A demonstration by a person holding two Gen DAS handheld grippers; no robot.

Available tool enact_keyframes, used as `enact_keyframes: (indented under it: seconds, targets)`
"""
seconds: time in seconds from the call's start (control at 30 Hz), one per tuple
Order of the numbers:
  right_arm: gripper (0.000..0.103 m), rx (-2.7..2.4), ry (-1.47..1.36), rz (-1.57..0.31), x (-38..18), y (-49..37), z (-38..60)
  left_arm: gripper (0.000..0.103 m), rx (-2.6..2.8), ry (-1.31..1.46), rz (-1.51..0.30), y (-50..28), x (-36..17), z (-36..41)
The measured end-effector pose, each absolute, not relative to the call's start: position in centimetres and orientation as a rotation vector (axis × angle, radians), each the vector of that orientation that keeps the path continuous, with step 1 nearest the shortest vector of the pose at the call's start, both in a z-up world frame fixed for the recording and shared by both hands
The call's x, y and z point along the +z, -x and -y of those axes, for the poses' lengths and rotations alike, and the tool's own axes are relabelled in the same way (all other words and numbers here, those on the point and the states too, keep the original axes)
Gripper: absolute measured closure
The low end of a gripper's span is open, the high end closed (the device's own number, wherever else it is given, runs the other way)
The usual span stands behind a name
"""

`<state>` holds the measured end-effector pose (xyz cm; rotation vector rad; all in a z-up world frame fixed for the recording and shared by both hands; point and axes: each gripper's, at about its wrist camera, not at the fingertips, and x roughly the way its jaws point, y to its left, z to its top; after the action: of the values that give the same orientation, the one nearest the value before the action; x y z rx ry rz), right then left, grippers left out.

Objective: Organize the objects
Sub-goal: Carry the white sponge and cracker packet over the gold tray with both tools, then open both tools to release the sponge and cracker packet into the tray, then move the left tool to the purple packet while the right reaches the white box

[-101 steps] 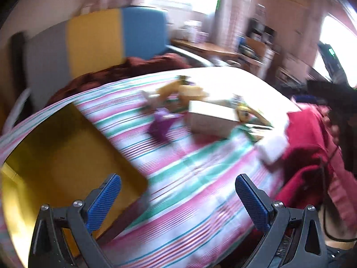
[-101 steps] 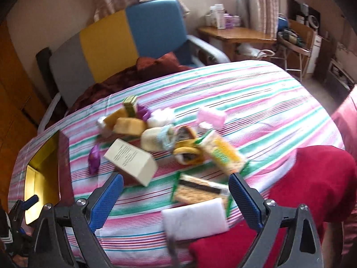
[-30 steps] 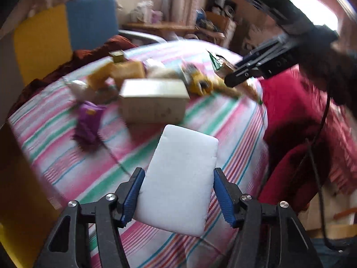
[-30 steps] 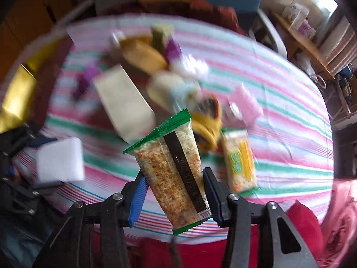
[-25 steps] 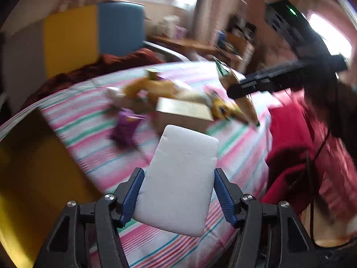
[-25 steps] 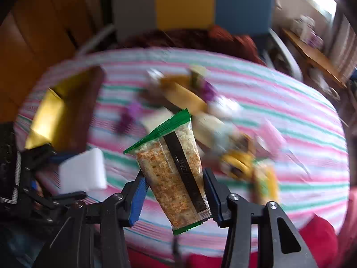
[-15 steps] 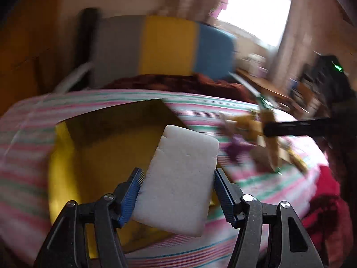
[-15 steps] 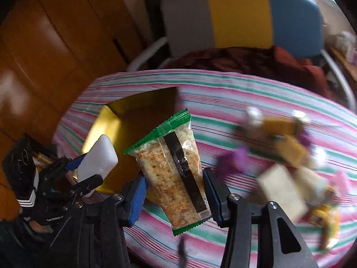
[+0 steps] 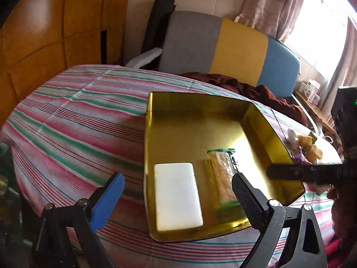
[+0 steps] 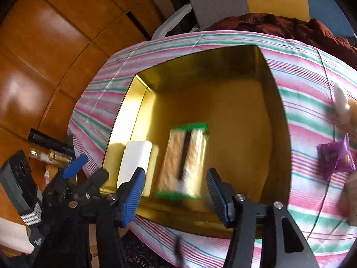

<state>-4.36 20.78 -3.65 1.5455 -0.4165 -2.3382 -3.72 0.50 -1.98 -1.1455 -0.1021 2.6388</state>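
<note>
The shallow gold metal tray [image 9: 200, 111] on the pink-and-green striped tablecloth [image 9: 78, 116] now holds two things near its front edge: a white rectangular foam block [image 9: 177, 197] lying flat and, just beside it, a clear green-edged cracker packet [image 10: 184, 158] (blurred, so probably still settling). The left gripper [image 9: 176, 192] has its jaws opening, nothing between the pads. The right gripper [image 10: 175, 188] is opening too, the packet below it and free. This looks like the release step; next, both must return for the loose items, such as the purple pouch [image 10: 335, 158].
</note>
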Motion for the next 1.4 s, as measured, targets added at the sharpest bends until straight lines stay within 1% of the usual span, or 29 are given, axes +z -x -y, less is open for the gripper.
enact_keyframes:
  seconds: [0.2, 0.27, 0.3, 0.33, 0.4, 0.5, 0.6, 0.87, 1.4]
  targets:
    - [0.045, -2.528, -1.481, 0.225, -2.5, 2.2, -19.7, 0.003, 2.746, 1.12, 0.072, 3.2, -1.5, 0.3]
    - [0.039, -2.599, -1.427, 0.169, -2.1, 1.5, -19.2, 0.003, 2.769, 1.111, 0.067, 3.1, -1.3, 0.4]
    - [0.032, -2.637, -1.391, 0.136, -1.9, 1.0, -19.0, 0.002, 2.768, 1.107, 0.065, 3.0, -1.3, 0.3]
    - [0.029, -2.681, -1.346, 0.099, -1.8, 0.5, -18.7, 0.002, 2.762, 1.104, 0.069, 2.9, -1.2, 0.3]
    - [0.027, -2.734, -1.306, 0.063, -1.5, 0.1, -18.5, 0.0, 2.759, 1.098, 0.067, 2.6, -1.0, 0.1]
    - [0.02, -2.791, -1.257, 0.044, -1.2, -0.5, -18.5, 0.0, 2.751, 1.104, 0.051, 2.0, -0.8, -0.3]
    - [0.02, -2.837, -1.227, 0.029, -0.9, -1.1, -18.8, 0.0, 2.738, 1.12, 0.019, 1.6, -0.8, -1.0]
    - [0.019, -2.884, -1.205, 0.064, -0.8, -1.5, -19.7, 0.0, 2.707, 1.145, -0.005, 1.4, -1.1, -2.1]
    - [0.019, -2.925, -1.248, 0.155, -1.8, -1.7, -22.6, 0.0, 2.615, 1.182, -0.015, 1.8, -1.9, -3.7]
